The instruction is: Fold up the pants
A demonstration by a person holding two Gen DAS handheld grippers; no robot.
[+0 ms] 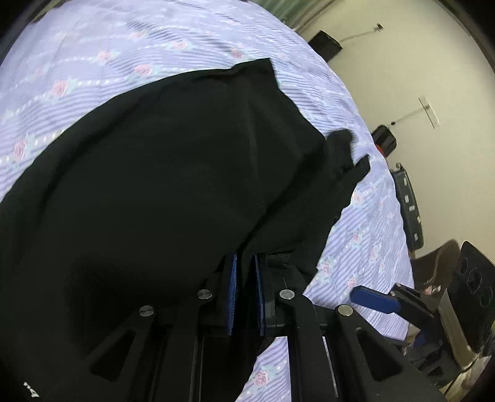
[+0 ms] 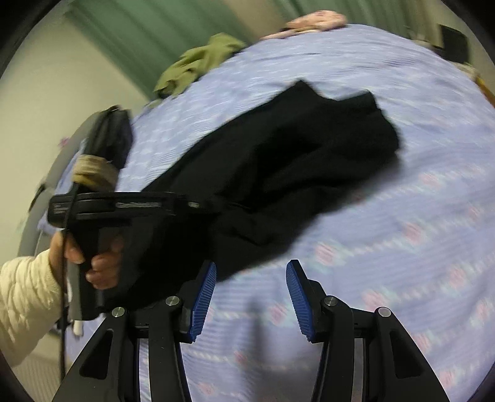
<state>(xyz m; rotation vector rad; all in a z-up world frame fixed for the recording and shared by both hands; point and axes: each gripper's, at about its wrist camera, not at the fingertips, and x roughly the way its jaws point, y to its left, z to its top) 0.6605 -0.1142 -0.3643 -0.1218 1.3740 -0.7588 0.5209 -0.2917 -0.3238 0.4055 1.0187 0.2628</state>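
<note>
Left wrist: left gripper [image 1: 246, 272] pinches a fold of black pants [image 1: 161, 173], which lie on the floral lilac bedsheet [image 1: 102, 46].
Right wrist: right gripper [image 2: 250, 275] has fingers spread, nothing between them, just short of the pants [image 2: 294, 154]. A hand [image 2: 96, 263] holds the left gripper [image 2: 198, 204] at the pants' edge. No readable writing.

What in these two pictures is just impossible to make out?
- Black pants, left wrist view: waistband and leg ends cannot be told apart; the dark cloth swallows its folds and runs off the lower left edge.
- Left gripper: how much cloth sits between its shut jaws is hidden by the cloth itself.
- Bedsheet pattern, right wrist view: smeared by motion blur.
- Green garment and pink item, right wrist view: too blurred and distant to identify.
</note>
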